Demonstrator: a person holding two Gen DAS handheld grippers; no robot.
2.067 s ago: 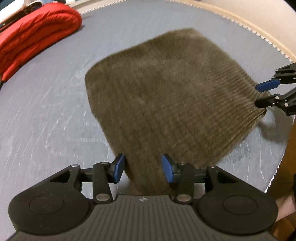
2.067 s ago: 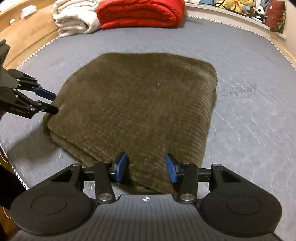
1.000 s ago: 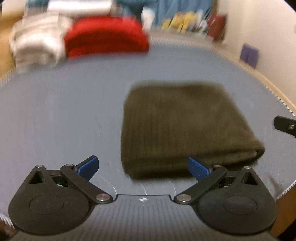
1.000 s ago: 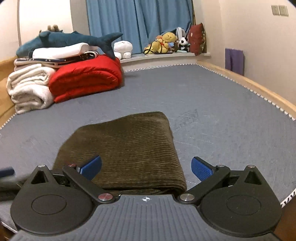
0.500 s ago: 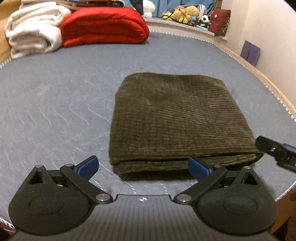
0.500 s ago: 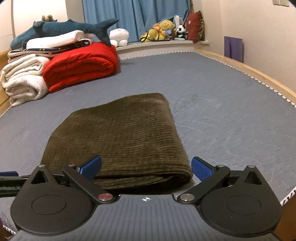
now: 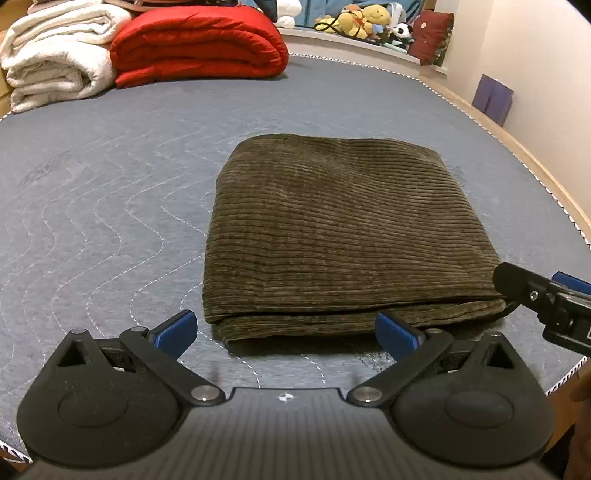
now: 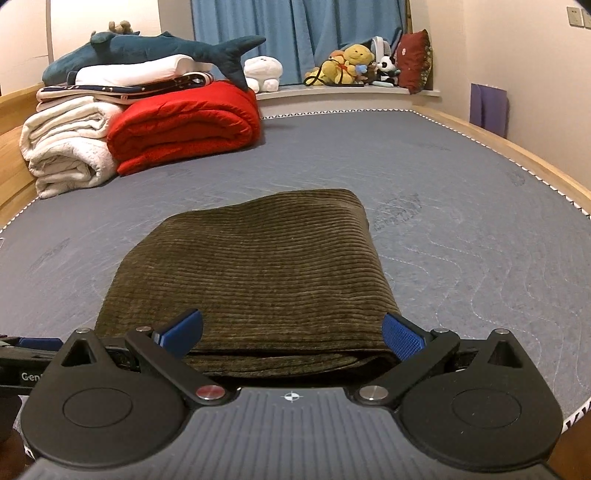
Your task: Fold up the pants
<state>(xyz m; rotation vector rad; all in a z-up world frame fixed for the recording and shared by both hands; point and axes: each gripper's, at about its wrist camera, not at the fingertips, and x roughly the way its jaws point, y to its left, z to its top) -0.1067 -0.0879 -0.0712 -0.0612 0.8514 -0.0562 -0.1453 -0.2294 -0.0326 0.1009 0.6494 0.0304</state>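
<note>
Your pants (image 7: pixel 332 236), olive corduroy, lie folded into a compact rectangle near the front edge of the grey quilted mattress (image 7: pixel 110 206), layers stacked and the thick folded edge facing you.

Your left gripper (image 7: pixel 286 330) hovers just short of that front edge with its blue pads spread wide and nothing between them. Your right gripper (image 8: pixel 291 332) sits at the bundle's right front corner, likewise spread wide and empty, the cloth lying between and beyond its pads but not pinched.

By the look of it, the folding is done or one fold from done. If you want another fold, the next move calls for closing both grippers on the near corners and carrying them over to the far edge together. If not, simply draw back without dragging the top layer.

The left wrist view shows the whole top face, square and smooth, and the right gripper's fingers at the right front corner. The right wrist view alone shows the stuffed shark (image 8: pixel 147 48) on the bedding stacked beside the red duvet (image 8: pixel 184 125) at the far left corner, and the blue curtain (image 8: pixel 295 33).
</note>
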